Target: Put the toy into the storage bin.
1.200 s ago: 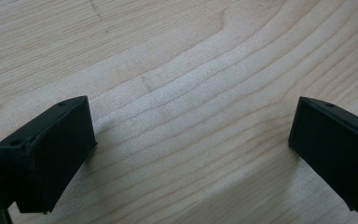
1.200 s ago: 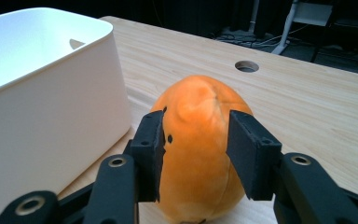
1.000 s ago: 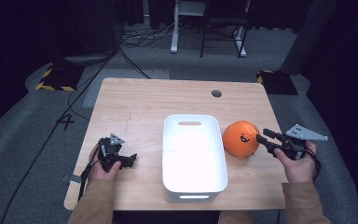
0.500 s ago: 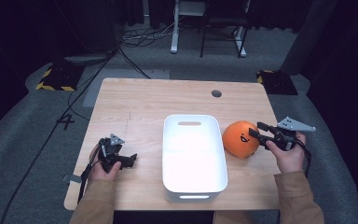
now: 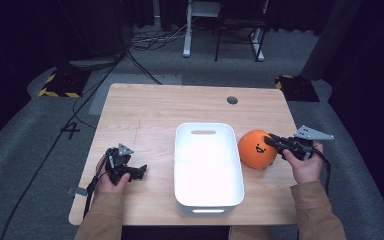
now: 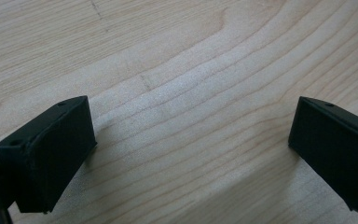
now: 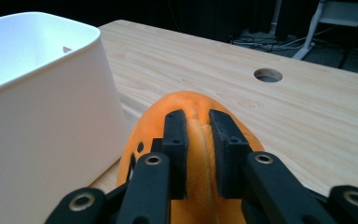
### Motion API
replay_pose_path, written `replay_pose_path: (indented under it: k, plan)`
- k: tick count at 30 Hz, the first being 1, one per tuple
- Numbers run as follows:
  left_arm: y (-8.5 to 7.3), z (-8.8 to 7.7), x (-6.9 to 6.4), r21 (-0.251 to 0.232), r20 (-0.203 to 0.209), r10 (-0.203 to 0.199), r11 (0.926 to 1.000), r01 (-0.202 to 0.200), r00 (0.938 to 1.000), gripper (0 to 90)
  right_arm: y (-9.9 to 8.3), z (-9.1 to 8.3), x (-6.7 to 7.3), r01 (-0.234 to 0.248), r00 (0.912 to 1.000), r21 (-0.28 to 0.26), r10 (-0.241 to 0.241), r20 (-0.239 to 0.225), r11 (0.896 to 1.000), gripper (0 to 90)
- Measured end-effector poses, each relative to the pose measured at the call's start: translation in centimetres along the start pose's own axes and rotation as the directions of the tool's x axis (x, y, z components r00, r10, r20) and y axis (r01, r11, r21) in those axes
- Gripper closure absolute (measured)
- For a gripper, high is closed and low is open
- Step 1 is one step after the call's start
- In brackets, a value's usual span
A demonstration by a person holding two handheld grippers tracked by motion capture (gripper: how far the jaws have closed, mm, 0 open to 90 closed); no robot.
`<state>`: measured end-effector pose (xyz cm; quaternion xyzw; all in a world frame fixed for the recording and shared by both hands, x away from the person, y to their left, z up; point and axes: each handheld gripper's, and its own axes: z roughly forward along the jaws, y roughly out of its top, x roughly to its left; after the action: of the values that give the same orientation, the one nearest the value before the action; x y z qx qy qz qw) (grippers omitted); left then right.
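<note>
While a second ago standing open just right of the orange ball [image 5: 256, 148], right gripper [image 5: 275, 142] now moved in against it, jaws just closed, pinching a fold of the soft orange skin between the pads [image 7: 176, 140]. Ball in the same spot as before: on the table [image 5: 170, 107], right of the white tub [image 5: 208, 202], touching or nearly touching the tub's right wall. Dark smiling face printed on the ball's near side. Left gripper [image 5: 130, 172] unmoved from the earlier pictures, resting low at the table's near left, well apart from the tub; jaws spread wide over bare wood, gripping nothing. Tub in the table's middle, slot handle at its far end, between the two hands. Round cable hole [image 5: 232, 100] in the wood beyond the ball. Past the far edge, cables [image 5: 145, 42] on the grey floor and white desk legs [image 5: 186, 30].
</note>
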<state>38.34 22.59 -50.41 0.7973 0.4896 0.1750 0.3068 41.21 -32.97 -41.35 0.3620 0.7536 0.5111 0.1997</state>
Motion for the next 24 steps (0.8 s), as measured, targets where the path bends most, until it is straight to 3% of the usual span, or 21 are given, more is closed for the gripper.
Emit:
replay_pose_path:
  k: [10, 24]
  plan:
    - [0.0, 0.0, 0.0, 0.004, 0.004, 0.001, 1.0000, -0.001, 1.0000, 0.6, 2.2, -2.3, -0.1, 0.018, 0.9992, -0.031, -0.019, -0.035, 0.999, 79.5]
    - [0.0, 0.0, 0.0, 0.001, 0.001, 0.000, 1.0000, 0.000, 1.0000, 0.6, 6.0, -4.4, 0.4, 0.091, 0.9952, -0.044, -0.092, -0.032, 0.995, 79.5]
